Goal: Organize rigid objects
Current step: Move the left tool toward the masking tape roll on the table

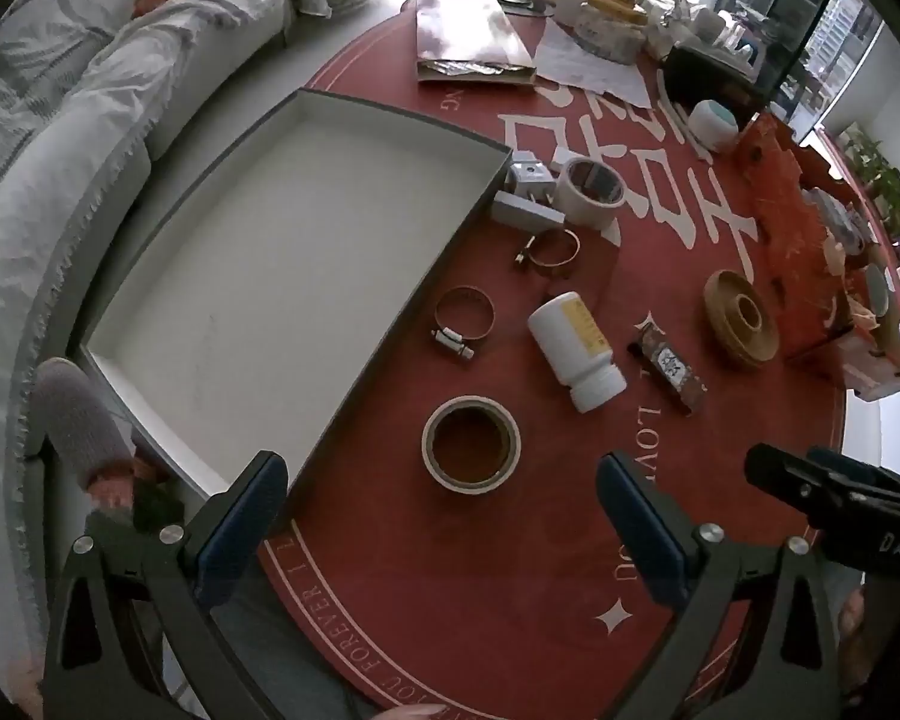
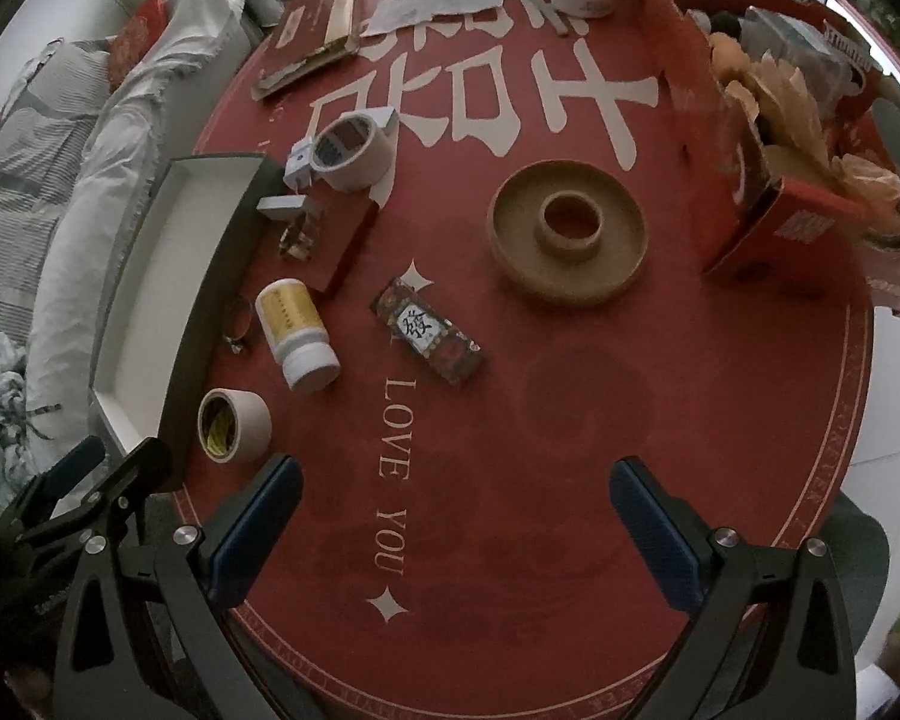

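A pale sofa (image 1: 78, 138) ran far to the left of the tongs. Well ahead of them, a foil packet (image 1: 471, 39), loose papers (image 1: 588, 63) and a red carton (image 2: 792, 228) crowded the surface (image 2: 510, 450).

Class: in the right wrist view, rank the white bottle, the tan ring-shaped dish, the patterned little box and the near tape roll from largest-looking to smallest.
1. Tan ring-shaped dish
2. White bottle and patterned little box: too alike to rank
3. Near tape roll, smallest-looking even though it lies closest to the camera
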A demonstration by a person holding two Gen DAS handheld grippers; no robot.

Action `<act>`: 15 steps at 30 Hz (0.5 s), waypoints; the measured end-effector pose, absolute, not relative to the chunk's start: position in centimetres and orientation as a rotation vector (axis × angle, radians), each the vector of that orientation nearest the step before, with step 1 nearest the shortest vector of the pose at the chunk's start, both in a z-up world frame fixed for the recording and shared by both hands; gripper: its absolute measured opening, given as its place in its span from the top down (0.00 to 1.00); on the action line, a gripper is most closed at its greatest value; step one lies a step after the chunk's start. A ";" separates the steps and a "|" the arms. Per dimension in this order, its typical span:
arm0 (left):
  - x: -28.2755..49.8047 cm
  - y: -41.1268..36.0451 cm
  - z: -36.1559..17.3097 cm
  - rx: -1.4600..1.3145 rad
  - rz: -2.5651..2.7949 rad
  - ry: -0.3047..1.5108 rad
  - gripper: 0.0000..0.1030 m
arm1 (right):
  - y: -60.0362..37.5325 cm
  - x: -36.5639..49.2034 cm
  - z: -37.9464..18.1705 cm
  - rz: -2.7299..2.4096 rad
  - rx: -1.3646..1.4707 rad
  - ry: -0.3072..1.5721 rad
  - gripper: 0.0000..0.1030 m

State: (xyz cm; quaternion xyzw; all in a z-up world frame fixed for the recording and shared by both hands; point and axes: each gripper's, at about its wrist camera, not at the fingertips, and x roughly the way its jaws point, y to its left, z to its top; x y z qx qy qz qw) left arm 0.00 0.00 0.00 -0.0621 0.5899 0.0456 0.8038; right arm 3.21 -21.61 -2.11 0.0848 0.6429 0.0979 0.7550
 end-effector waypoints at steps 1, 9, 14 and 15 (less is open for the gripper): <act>0.1 0.1 -0.2 -0.142 0.093 1.270 0.00 | -21.6 3.2 -2.2 0.215 0.187 1.405 0.00; 0.9 -0.5 -1.6 -0.152 0.086 1.315 0.00 | -21.3 3.5 -2.9 0.218 0.187 1.430 0.00; 0.0 -0.7 -2.0 -0.147 0.081 1.301 0.00 | -21.4 3.5 -3.0 0.217 0.183 1.437 0.00; 0.1 -0.7 -2.0 -0.148 0.080 1.301 0.00 | -21.3 3.5 -3.0 0.216 0.180 1.438 0.00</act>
